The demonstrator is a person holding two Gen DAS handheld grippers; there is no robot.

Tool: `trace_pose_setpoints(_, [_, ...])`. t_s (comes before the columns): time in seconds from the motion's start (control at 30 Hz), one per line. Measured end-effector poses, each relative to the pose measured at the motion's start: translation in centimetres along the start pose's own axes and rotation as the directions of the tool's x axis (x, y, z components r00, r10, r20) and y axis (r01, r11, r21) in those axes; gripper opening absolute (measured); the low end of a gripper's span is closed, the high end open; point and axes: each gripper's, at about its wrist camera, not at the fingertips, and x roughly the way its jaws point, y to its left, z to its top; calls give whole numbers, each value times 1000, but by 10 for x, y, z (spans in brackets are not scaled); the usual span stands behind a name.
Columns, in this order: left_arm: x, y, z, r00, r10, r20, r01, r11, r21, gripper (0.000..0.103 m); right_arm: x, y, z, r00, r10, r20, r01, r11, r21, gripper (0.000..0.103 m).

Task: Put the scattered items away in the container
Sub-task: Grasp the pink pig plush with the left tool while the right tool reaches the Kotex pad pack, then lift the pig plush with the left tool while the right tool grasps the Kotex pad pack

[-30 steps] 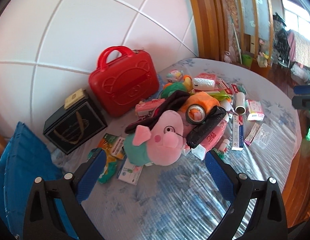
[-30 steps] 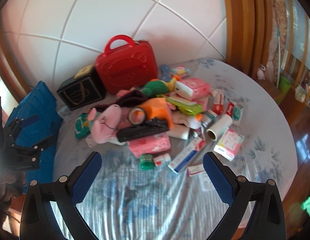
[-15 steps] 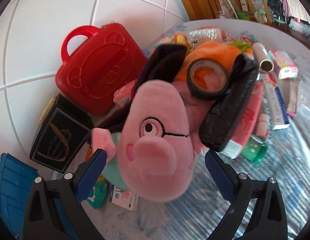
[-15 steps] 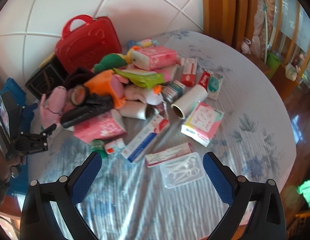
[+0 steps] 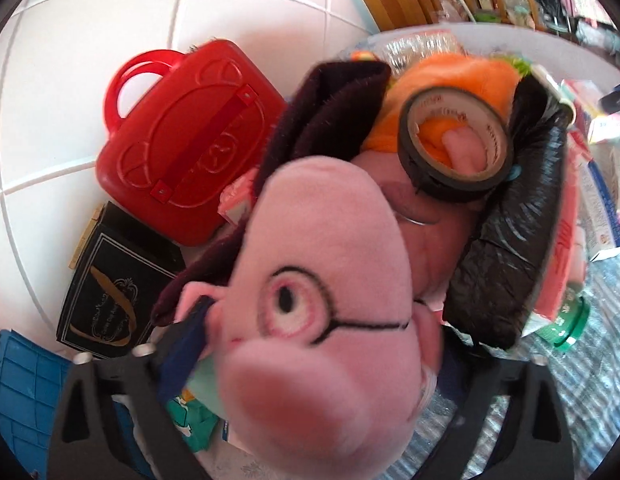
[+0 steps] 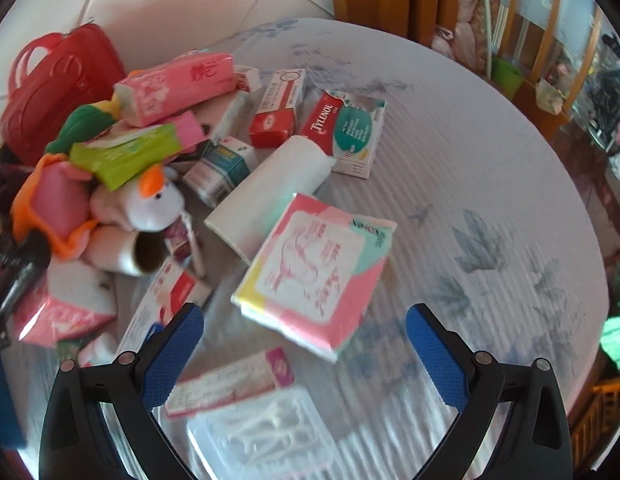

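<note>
A pink pig plush (image 5: 318,272) fills the left wrist view and lies on top of the pile. My left gripper (image 5: 318,320) straddles its head with the jaws closing. The left pad (image 5: 186,332) presses against the plush by its ear; the right finger is hidden behind the head. A blue crate (image 5: 18,392) shows at the bottom left. My right gripper (image 6: 302,312) hangs open low over the table, holding nothing. A pink tissue pack (image 6: 318,272) lies just beyond its fingertips and a clear plastic box (image 6: 262,432) lies between its fingers.
Behind the pig lie a black tape roll (image 5: 454,144), a black bag roll (image 5: 506,260), an orange plush (image 5: 458,76), a red case (image 5: 182,140) and a black box (image 5: 114,288). The right wrist view shows a white roll (image 6: 270,196), a Tylenol box (image 6: 346,128) and bare tablecloth (image 6: 490,200) at right.
My left gripper came down onto the pig plush and its fingers drew in around the head. My right gripper sank and shifted right, from the whole pile to the tissue pack and clear box.
</note>
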Motion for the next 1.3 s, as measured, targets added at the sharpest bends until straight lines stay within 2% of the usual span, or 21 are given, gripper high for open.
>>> trace_pose_setpoints(0.1, [-9, 5, -3, 1000, -14, 13, 14, 1000, -27, 72, 22, 2, 9, 999, -41, -15, 41, 999, -12, 103])
trace_pose_setpoints(0.17, [-17, 8, -5, 1000, -16, 26, 17, 999, -42, 68, 37, 4, 13, 996, -75, -39, 74, 997, -28, 103])
trace_pose_setpoints(0.3, [-31, 18, -9, 998, -41, 47, 46, 993, -112, 65, 50, 5, 16, 995, -90, -54, 88, 996, -27, 102])
trace_pose_setpoints(0.33, [-33, 20, -10, 998, -43, 46, 49, 991, -122, 65, 52, 4, 16, 994, -87, -62, 86, 996, -27, 92])
trace_pose_setpoints(0.53, [-47, 22, -16, 999, -39, 39, 44, 988, -147, 64, 48, 6, 12, 994, -88, -65, 86, 995, -43, 81])
trace_pose_setpoints(0.93, [-76, 20, -15, 997, -42, 67, 53, 984, -169, 62, 16, 13, -2, 997, -67, -39, 65, 996, -62, 79])
trace_pose_setpoints(1.07, [-88, 25, -15, 996, -43, 74, 56, 980, -190, 57, -4, 20, -8, 998, -50, -22, 49, 996, -76, 79])
trace_pose_setpoints(1.3, [-114, 34, -20, 995, -25, 93, 45, 975, -219, 57, -54, 42, -15, 1000, -5, 20, 7, 992, -123, 79])
